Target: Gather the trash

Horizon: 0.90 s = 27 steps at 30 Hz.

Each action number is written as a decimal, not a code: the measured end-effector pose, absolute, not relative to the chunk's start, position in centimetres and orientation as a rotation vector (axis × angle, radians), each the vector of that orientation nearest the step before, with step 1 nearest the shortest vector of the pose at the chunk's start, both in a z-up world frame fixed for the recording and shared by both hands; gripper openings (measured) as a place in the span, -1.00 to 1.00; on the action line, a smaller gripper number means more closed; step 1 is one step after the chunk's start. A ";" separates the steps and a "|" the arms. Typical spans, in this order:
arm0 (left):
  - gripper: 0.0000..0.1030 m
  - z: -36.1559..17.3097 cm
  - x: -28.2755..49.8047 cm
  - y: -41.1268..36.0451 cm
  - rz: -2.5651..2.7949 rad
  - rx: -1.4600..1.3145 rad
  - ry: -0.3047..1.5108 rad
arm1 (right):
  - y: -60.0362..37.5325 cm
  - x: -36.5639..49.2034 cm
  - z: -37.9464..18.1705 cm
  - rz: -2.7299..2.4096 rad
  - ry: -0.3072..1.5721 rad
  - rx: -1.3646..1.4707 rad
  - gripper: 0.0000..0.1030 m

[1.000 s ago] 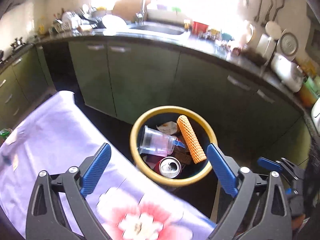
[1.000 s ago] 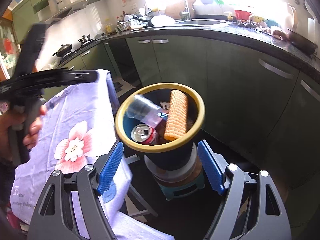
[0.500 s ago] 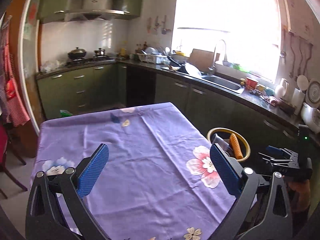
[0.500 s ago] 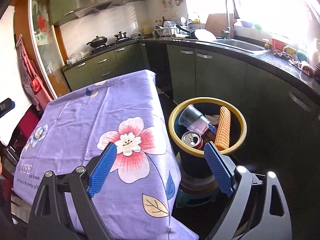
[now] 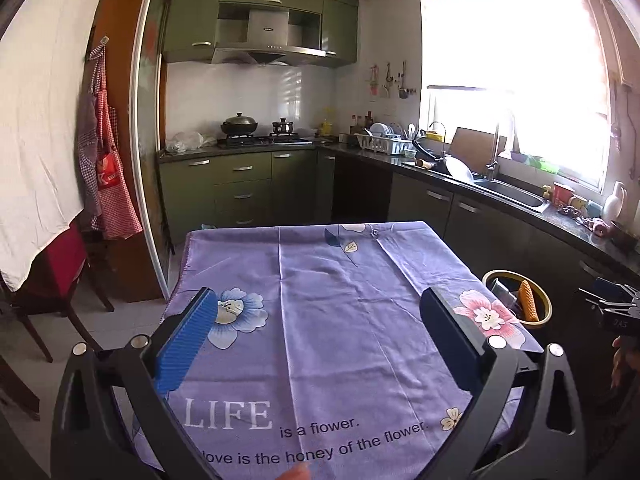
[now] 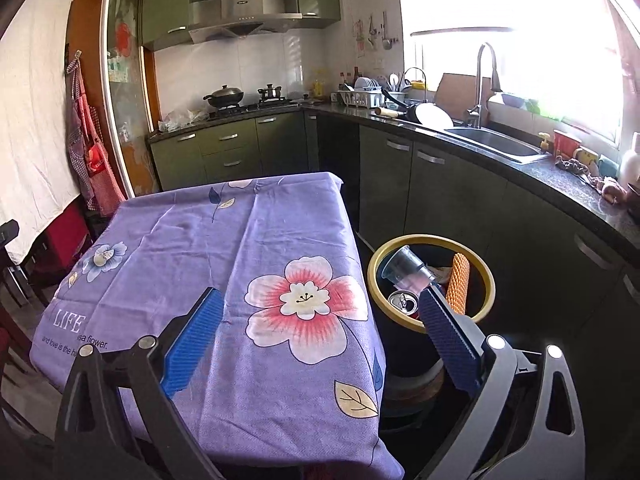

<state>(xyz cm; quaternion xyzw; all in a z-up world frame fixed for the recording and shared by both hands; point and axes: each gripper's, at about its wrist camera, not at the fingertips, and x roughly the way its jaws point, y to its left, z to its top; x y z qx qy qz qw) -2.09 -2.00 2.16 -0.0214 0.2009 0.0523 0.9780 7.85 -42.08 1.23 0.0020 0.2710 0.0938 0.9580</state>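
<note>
purple flowered tablecloth [image 6: 248, 248]; yellow-rimmed black bin [image 6: 486, 280]; green cabinets [image 5: 240, 188].

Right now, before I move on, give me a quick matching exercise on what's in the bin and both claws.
Things:
1. clear plastic cup
2. orange ridged piece
3. drink can
4. right claw

States:
a. stands upright against the bin's right side
b. open, nothing between the pads
c. lies on its side
d. silver top faces up

Pairs: 1-c, 2-a, 3-d, 4-b

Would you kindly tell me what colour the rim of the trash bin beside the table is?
The trash bin's rim is yellow around a dark body, clearest in the right wrist view.
</note>
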 end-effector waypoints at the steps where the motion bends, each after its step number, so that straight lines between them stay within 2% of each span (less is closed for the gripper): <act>1: 0.87 2.1 -2.5 -1.9 0.118 -0.037 0.398 | -41.9 7.5 1.3 0.187 0.543 0.002 0.90; 27: 0.87 1.0 -4.3 -1.4 0.128 -0.059 0.403 | -41.6 6.9 0.8 0.187 0.540 -0.011 0.91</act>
